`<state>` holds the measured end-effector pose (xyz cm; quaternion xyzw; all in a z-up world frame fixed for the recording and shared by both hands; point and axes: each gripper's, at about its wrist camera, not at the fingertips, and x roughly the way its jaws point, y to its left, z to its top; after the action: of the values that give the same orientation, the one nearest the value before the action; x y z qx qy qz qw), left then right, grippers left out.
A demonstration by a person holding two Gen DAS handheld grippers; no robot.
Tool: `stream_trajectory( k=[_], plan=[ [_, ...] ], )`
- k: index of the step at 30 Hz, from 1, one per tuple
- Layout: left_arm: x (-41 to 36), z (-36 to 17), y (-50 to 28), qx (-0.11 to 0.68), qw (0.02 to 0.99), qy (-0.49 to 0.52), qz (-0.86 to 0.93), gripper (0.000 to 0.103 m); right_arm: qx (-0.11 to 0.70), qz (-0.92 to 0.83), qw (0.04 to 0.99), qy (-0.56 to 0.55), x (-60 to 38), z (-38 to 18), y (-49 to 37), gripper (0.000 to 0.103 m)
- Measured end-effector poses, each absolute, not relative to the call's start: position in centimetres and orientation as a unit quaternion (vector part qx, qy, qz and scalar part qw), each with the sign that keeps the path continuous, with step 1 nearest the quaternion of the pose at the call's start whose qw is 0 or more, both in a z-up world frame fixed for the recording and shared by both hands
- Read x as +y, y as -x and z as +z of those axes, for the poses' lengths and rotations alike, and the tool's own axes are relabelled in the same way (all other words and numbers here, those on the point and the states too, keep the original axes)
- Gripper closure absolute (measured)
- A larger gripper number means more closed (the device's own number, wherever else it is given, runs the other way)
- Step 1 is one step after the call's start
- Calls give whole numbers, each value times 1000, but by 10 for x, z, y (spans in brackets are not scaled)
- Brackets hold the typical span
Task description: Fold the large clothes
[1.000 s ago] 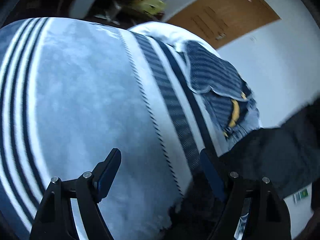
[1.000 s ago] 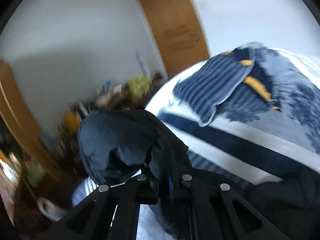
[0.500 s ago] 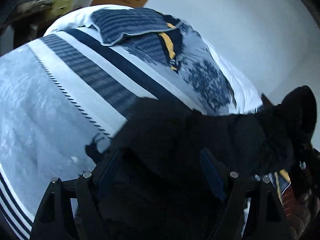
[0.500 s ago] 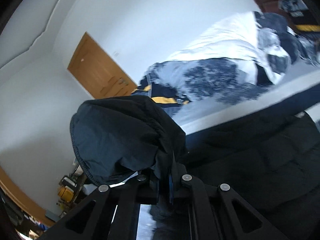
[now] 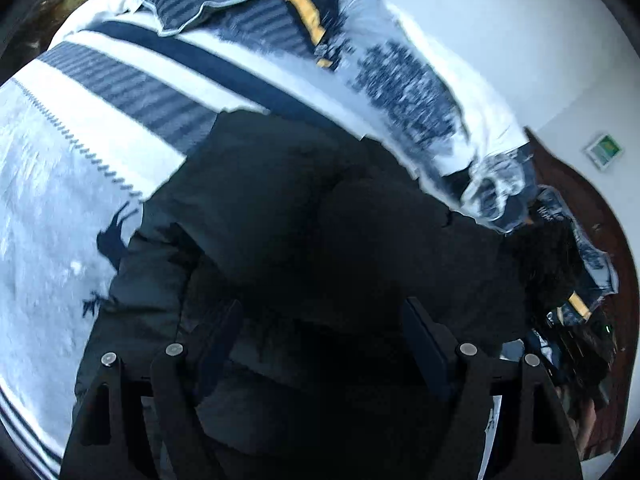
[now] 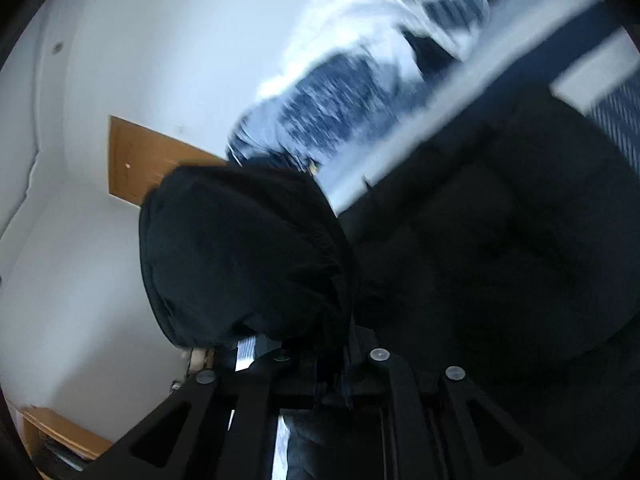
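Note:
A large black padded jacket (image 5: 320,208) lies spread on the bed's pale blue striped blanket (image 5: 60,184). My left gripper (image 5: 324,336) is open, its fingers wide apart just over the jacket's near part. My right gripper (image 6: 340,364) is shut on a bunched fold of the same black jacket (image 6: 248,256), which bulges above the fingers; the rest of the jacket (image 6: 500,240) spreads to the right. The right fingertips are hidden by the cloth.
A striped blue pillow with a yellow band (image 5: 248,4) and a patterned quilt (image 5: 404,80) lie at the bed's far side. A white wall (image 6: 100,80) and a wooden door (image 6: 140,164) stand beyond. Dark wooden furniture (image 5: 592,216) is at the right.
My left gripper has swung from over the bare blanket to over the jacket. My right gripper has kept its hold and turned, carrying the jacket fold across the bed.

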<state>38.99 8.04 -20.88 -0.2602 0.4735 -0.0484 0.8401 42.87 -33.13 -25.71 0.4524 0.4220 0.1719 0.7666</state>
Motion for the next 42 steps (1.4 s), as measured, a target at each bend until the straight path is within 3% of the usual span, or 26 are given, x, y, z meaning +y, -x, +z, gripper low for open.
stream_trajectory(
  k=[3, 5, 6, 12, 18, 21, 25, 34, 39, 40, 41, 42],
  plan=[
    [66, -192, -377, 473, 854, 218, -17, 22, 425, 167, 767, -451, -362, -242, -397, 71],
    [58, -178, -366, 466, 862, 200, -12, 22, 400, 174, 787, -436, -383, -206, -353, 27],
    [53, -170, -359, 462, 866, 190, -7, 22, 387, 178, 795, -431, -390, -190, -333, 23],
    [34, -134, -313, 448, 880, 160, 7, 22, 380, 213, 824, -363, -429, -60, -203, 23],
    [25, -116, -287, 439, 881, 178, -12, 21, 343, 243, 836, -351, -457, 60, -126, 23],
    [27, -122, -294, 446, 874, 190, -17, 21, 320, 205, 876, -298, -445, 86, -114, 21],
    [44, -141, -308, 454, 860, 233, -22, 21, 327, 224, 876, -276, -407, 44, -160, 19],
    [101, -211, -367, 472, 821, 322, 7, 21, 458, 201, 777, -382, -328, -217, -345, 20],
    [113, -251, -411, 482, 805, 346, 16, 22, 444, 140, 768, -438, -346, -286, -399, 25],
    [114, -258, -419, 484, 802, 350, 20, 29, 444, 132, 766, -446, -353, -290, -403, 28],
    [116, -261, -425, 480, 801, 356, 15, 50, 437, 130, 762, -459, -361, -296, -410, 45],
    [116, -261, -429, 476, 803, 358, 11, 59, 433, 133, 766, -457, -365, -296, -413, 54]
  ],
)
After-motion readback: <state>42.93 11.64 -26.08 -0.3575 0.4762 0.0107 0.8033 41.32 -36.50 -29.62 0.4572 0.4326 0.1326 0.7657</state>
